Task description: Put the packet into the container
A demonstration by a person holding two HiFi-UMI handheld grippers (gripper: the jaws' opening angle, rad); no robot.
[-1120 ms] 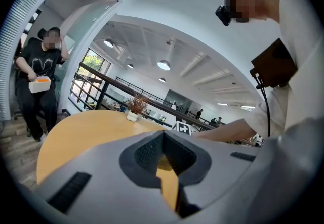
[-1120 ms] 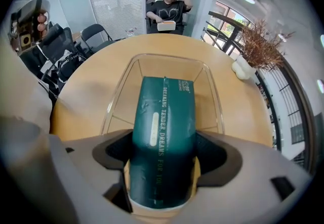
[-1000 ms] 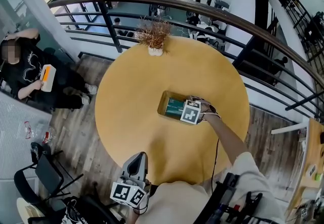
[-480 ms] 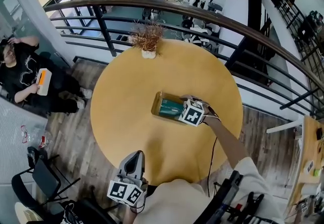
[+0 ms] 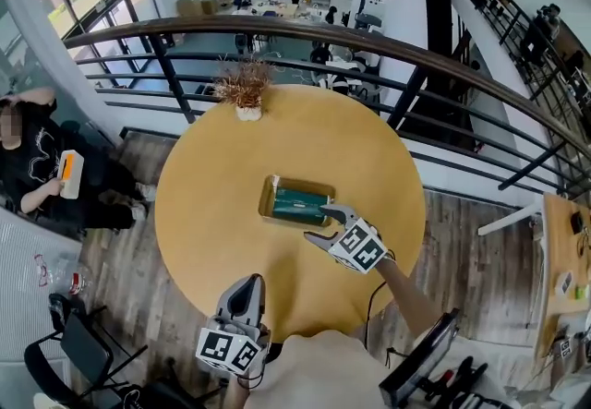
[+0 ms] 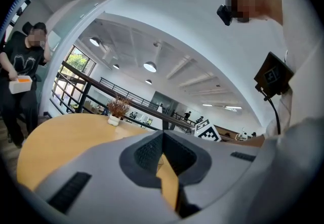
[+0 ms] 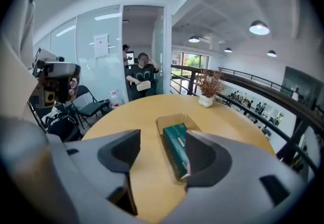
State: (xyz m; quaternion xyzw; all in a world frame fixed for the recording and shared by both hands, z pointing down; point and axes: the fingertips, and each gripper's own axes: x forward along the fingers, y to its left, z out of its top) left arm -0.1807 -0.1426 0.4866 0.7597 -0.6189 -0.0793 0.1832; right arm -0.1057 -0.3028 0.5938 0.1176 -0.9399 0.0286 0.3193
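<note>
Now we find the green packet (image 5: pixel 300 205) lying inside the container (image 5: pixel 269 199) at centre frame, so our right gripper (image 5: pixel 326 223), just below it, is empty with jaws apart but closing, while our left gripper (image 5: pixel 249 285) rests closed at lower left.

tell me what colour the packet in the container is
The packet is dark teal green; the right gripper view shows it best.

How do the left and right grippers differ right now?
The left gripper has its jaws together; the right gripper has its jaws apart and closing, with nothing between them. The left gripper sits at the table's near edge; the right gripper hovers just short of the container holding the packet. Both are empty.
</note>
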